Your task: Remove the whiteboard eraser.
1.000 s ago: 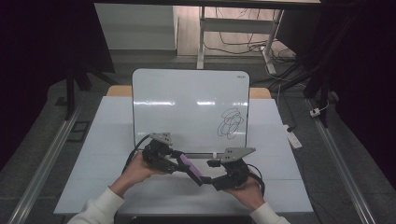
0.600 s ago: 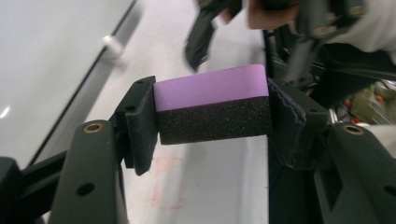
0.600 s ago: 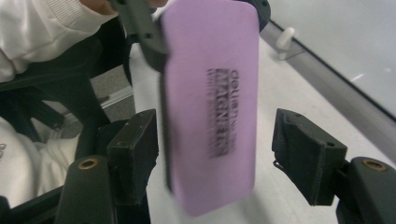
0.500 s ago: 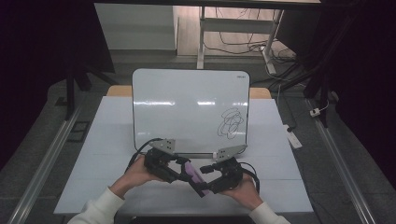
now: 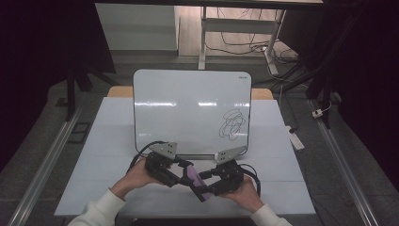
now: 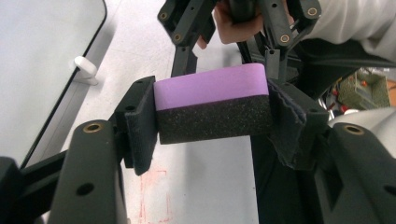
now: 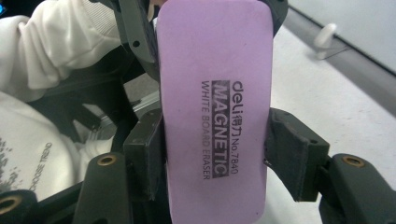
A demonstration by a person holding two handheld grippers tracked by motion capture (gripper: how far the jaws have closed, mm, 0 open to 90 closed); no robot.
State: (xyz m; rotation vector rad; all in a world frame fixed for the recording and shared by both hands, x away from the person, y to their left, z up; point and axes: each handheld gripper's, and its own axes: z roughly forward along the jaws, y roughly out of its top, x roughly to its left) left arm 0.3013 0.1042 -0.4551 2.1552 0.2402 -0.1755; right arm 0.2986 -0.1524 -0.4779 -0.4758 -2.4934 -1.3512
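In the high view, a purple eraser (image 5: pixel 195 181) is held between the left gripper (image 5: pixel 181 175) and right gripper (image 5: pixel 207 181), above the table (image 5: pixel 113 136), near the whiteboard (image 5: pixel 188 108). In the left gripper view, the eraser (image 6: pixel 212 107) is clamped at its ends. In the right gripper view, the eraser (image 7: pixel 215 107) is clamped by its sides.

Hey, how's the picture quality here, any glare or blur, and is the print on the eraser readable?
High view: dark surroundings, with bright streaks of glare across the whiteboard; the scribble stays clear. Right gripper view: the eraser is close, its print "MAGNETIC WHITE BOARD ERASER" readable, the background softly blurred. Left gripper view: the eraser's purple and black layers look sharp, evenly lit.
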